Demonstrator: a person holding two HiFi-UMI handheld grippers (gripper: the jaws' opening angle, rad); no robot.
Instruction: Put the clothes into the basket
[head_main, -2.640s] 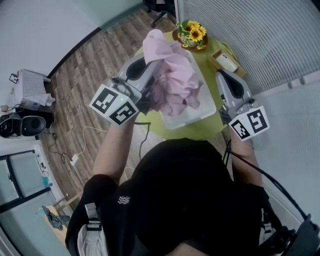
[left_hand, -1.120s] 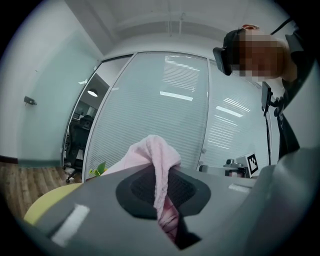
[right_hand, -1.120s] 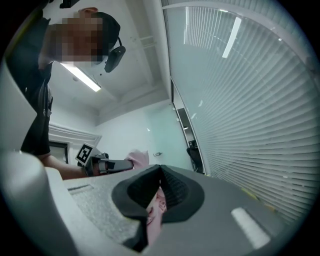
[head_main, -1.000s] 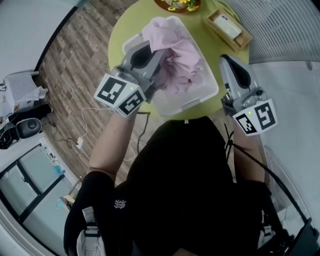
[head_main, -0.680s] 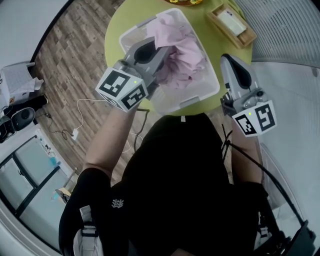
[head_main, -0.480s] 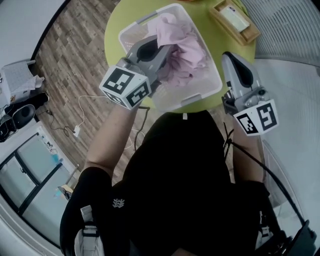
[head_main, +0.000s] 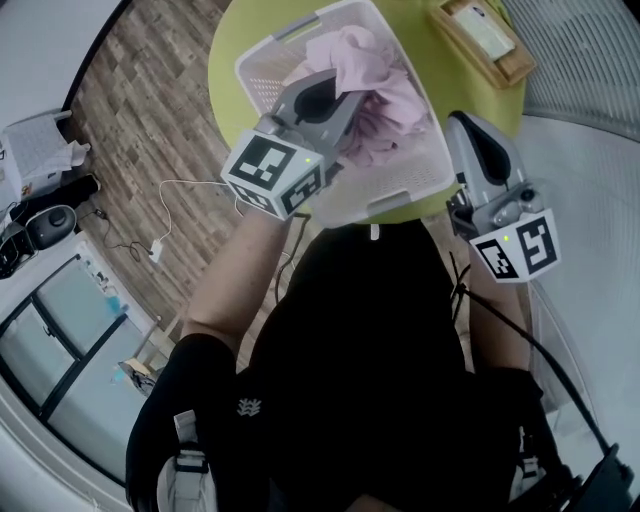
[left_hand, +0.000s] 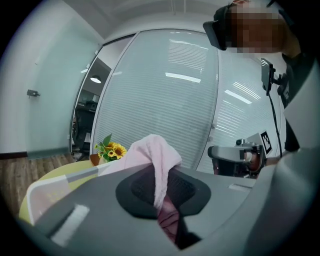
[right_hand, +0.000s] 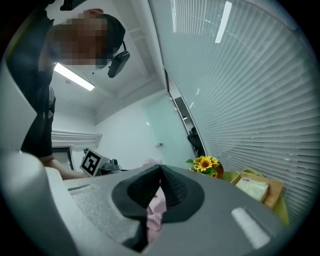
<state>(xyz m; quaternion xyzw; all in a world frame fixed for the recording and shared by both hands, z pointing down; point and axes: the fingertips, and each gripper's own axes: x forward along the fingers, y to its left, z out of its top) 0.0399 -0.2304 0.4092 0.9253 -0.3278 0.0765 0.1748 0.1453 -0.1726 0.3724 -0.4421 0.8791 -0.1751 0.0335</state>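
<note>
Over the green table (head_main: 410, 25), our left gripper (head_main: 345, 100) pinches the pink garment (head_main: 385, 95) above the basket (head_main: 262, 75). We should lower it well inside before releasing. Our right gripper (head_main: 468, 125) is closed and empty.

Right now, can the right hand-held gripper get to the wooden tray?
Probably yes. The right hand-held gripper sits beside the basket, and only green table lies between it and the wooden tray.

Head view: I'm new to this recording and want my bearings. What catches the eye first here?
First comes a crumpled pink garment piled in a white slatted plastic basket on a round yellow-green table. The left gripper, over the basket's near-left side, is shut on a fold of that pink cloth. The right gripper hangs just outside the basket's right wall.
</note>
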